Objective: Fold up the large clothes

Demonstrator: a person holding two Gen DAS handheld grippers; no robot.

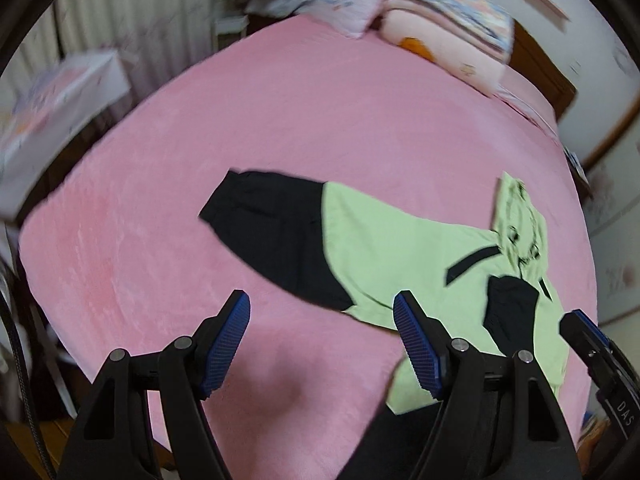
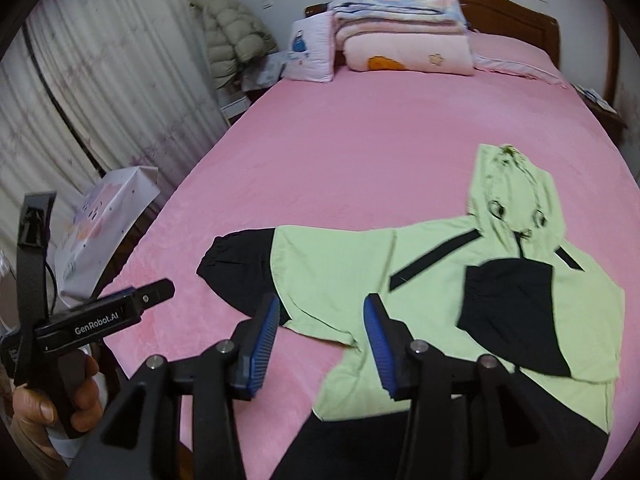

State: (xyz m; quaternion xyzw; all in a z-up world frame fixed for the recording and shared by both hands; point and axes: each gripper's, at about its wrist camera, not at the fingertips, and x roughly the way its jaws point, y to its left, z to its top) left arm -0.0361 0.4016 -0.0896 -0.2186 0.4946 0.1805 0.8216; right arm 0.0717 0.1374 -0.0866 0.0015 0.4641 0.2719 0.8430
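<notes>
A light green hoodie (image 1: pixel 400 248) (image 2: pixel 348 268) with black cuffs and hem lies on the pink bed (image 1: pixel 320 120) (image 2: pixel 340 140). Its left sleeve (image 1: pixel 272 224) (image 2: pixel 240 268) is stretched out to the left; the right sleeve (image 2: pixel 516 312) is folded over the chest; the hood (image 2: pixel 508 192) points toward the headboard. My left gripper (image 1: pixel 322 308) is open and empty above the bed, near the left sleeve. My right gripper (image 2: pixel 322 308) is open and empty above the hoodie's lower left edge. The left gripper's body also shows in the right wrist view (image 2: pixel 104 316).
Folded quilts (image 2: pixel 404 40) and a pillow (image 2: pixel 312 48) are stacked at the head of the bed by the wooden headboard (image 2: pixel 512 12). A white box (image 2: pixel 108 216) stands off the bed's left side by the curtains. A puffy coat (image 2: pixel 232 36) hangs in the corner.
</notes>
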